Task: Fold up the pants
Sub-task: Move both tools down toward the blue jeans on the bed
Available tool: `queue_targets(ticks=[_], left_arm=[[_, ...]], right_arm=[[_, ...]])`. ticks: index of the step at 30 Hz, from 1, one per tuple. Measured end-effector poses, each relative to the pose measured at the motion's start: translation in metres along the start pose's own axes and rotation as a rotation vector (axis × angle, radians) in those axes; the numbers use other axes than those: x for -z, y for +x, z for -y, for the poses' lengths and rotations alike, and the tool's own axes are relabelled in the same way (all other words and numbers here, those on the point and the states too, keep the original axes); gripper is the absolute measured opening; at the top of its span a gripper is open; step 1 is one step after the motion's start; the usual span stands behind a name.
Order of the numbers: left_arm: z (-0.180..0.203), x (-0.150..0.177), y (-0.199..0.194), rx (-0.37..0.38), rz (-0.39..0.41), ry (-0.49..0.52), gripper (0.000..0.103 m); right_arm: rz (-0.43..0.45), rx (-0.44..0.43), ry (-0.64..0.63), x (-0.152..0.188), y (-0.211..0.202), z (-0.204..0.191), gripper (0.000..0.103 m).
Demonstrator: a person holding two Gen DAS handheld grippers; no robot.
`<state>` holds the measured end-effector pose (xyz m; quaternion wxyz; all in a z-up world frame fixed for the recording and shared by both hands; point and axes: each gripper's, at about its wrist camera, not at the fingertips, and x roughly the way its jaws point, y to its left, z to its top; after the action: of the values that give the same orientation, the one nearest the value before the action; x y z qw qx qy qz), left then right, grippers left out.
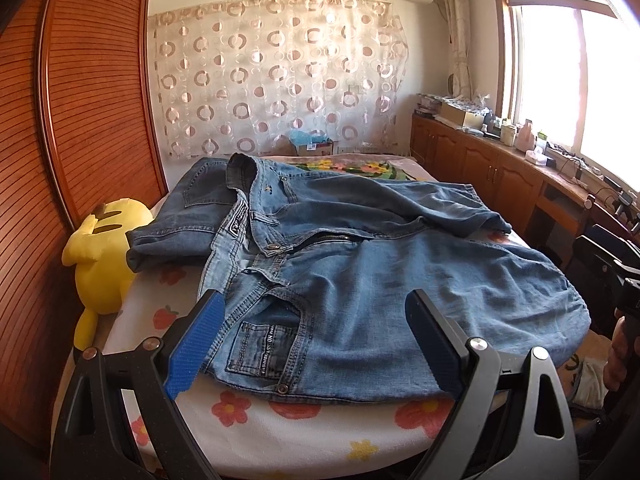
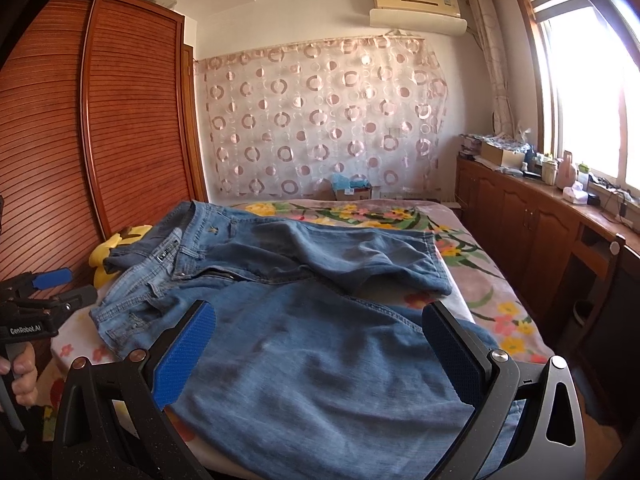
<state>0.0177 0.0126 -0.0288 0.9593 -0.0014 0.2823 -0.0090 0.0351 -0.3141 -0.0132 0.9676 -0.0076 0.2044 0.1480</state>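
Our blue jeans [image 1: 360, 280] lie rumpled across the floral bedspread [image 1: 280, 420], one leg flopped over the fly. Our left gripper [image 1: 316, 344] and right gripper [image 2: 320, 352] hover spread wide, holding nothing. Pinching one denim layer could drag the heap toward the yellow plush toy [image 1: 104, 256].

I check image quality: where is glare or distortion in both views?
Left wrist view: the bright window is overexposed, and the brown slatted wardrobe door bows from fisheye. Right wrist view: the window glares likewise; the blue denim jeans stay sharp.
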Motion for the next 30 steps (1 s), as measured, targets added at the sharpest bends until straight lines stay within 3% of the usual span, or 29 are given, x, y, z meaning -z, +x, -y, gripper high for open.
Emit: queue_targets(ticks=[11,20,22,25,30], left_arm=[[-0.038,0.009,0.039,0.007,-0.073,0.002,0.089],[-0.068,0.009,0.083,0.038,-0.149,0.018,0.070],[-0.070,0.008,0.093,0.040,-0.170,0.036,0.058],[-0.073,0.004,0.106,0.044,-0.190,0.048,0.049],[-0.082,0.007,0.124,0.061,-0.240,0.045,0.042]], right_arm=[[-0.086,0.037,-0.005,-0.003,0.017,0.014,0.099],[-0.163,0.023,0.030,0.001,0.030,0.017,0.094],[-0.179,0.021,0.041,0.001,0.031,0.019,0.094],[-0.185,0.016,0.054,-0.002,0.026,0.021,0.094],[-0.172,0.008,0.050,-0.008,0.018,0.020,0.094]])
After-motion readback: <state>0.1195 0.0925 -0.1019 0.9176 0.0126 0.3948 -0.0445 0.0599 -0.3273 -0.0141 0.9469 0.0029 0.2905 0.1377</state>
